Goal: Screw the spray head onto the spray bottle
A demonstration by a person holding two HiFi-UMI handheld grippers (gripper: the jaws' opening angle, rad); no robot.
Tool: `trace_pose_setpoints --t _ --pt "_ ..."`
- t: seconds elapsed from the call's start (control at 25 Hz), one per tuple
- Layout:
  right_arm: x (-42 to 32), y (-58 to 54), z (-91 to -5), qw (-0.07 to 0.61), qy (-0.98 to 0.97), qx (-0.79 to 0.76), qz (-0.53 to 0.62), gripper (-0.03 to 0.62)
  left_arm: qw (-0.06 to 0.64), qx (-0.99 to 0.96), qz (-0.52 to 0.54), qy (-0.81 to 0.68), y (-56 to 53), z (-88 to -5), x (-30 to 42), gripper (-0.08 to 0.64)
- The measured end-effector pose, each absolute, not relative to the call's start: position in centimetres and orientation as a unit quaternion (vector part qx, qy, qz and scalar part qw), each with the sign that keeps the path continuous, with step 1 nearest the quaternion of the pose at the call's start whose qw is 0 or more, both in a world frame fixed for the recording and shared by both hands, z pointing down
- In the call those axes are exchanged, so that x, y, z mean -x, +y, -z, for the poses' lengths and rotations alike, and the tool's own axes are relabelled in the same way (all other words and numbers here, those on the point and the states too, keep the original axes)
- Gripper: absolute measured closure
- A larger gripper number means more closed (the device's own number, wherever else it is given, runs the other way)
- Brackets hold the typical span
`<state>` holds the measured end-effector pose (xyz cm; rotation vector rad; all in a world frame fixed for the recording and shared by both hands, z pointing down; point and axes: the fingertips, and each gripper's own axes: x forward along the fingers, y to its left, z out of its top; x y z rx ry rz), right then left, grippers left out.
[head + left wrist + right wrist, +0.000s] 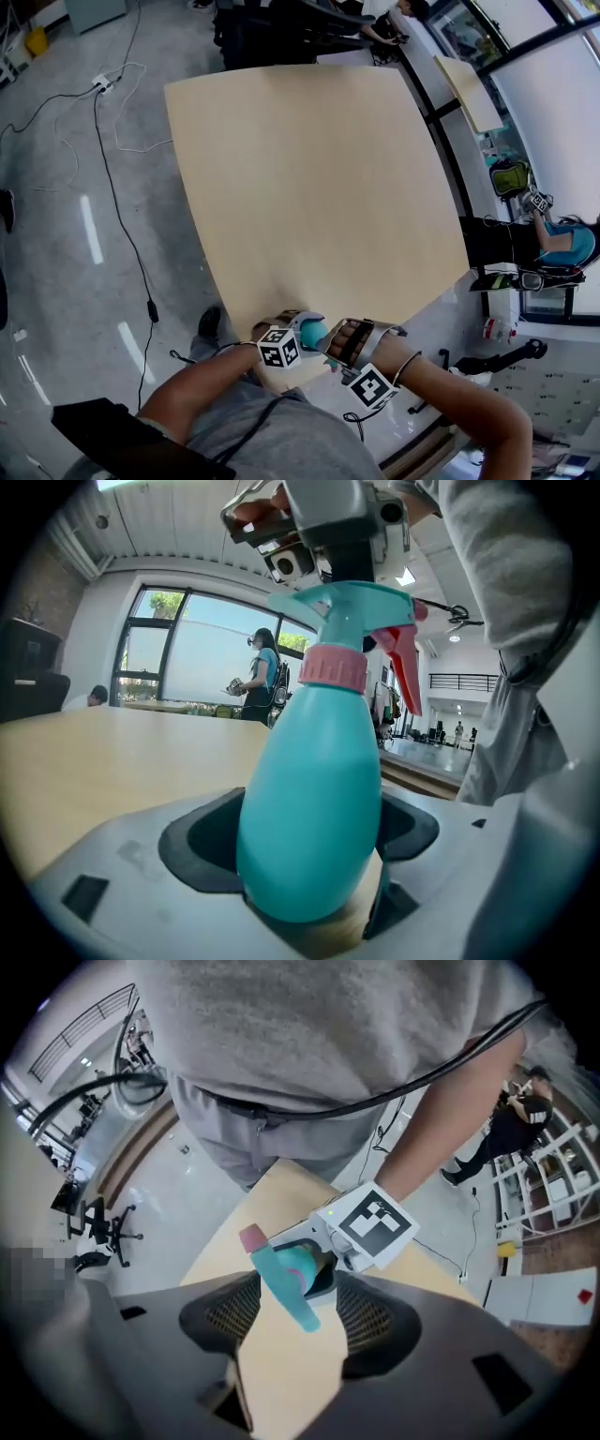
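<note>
A teal spray bottle (314, 789) stands upright at the near edge of the table, and my left gripper (309, 855) is shut on its body. The teal spray head (352, 607) sits on the neck above a pink collar (333, 667), with a red trigger (405, 663) pointing right. My right gripper (323, 517) hovers just over the head. In the right gripper view the spray head (281, 1283) lies between the open right gripper (286, 1307) jaws without touching the pads. The head view shows the bottle (311, 331) between the left gripper (302, 330) and the right gripper (339, 343).
The wooden table (309, 187) stretches away from me; both grippers work at its near edge. Cables and a power strip (101, 84) lie on the floor at the left. A person (548, 244) sits at the right, and chairs (281, 28) stand at the far end.
</note>
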<state>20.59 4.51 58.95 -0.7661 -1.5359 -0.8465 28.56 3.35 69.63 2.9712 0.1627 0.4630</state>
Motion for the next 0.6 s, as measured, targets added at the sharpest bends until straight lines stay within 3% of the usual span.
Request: trace_pose_setpoints --t 0.04,0.12,0.24,0.36,0.48,0.6 --pt "-21.7 4.7 -59.7 0.589 -0.626 0.361 0.361 0.342 0.065 -0.985 -0.153 0.054 3.4 -69.6 -28.5 0.175" --pt "-22.5 4.8 -60.3 0.603 -0.623 0.368 0.337 0.488 0.064 -0.985 -0.153 0.055 3.4 -69.7 -28.5 0.175" --pt "-21.7 4.1 -60.1 0.629 -0.694 0.261 0.234 0.49 0.062 -0.985 -0.151 0.054 3.3 -69.6 -28.5 0.175" --pt "-21.3 2.7 -60.2 0.637 -0.767 0.059 0.048 0.491 0.066 -0.986 -0.149 0.035 3.0 -69.7 -28.4 0.175" --pt "-22.5 1.1 -60.2 0.559 -0.776 -0.232 -0.179 0.492 0.067 -0.987 -0.146 -0.006 2.3 -69.7 -28.6 0.175" --pt "-23.7 0.3 -59.7 0.446 -0.705 -0.461 -0.303 0.493 0.077 -0.984 -0.144 -0.075 1.8 -69.6 -28.7 0.175"
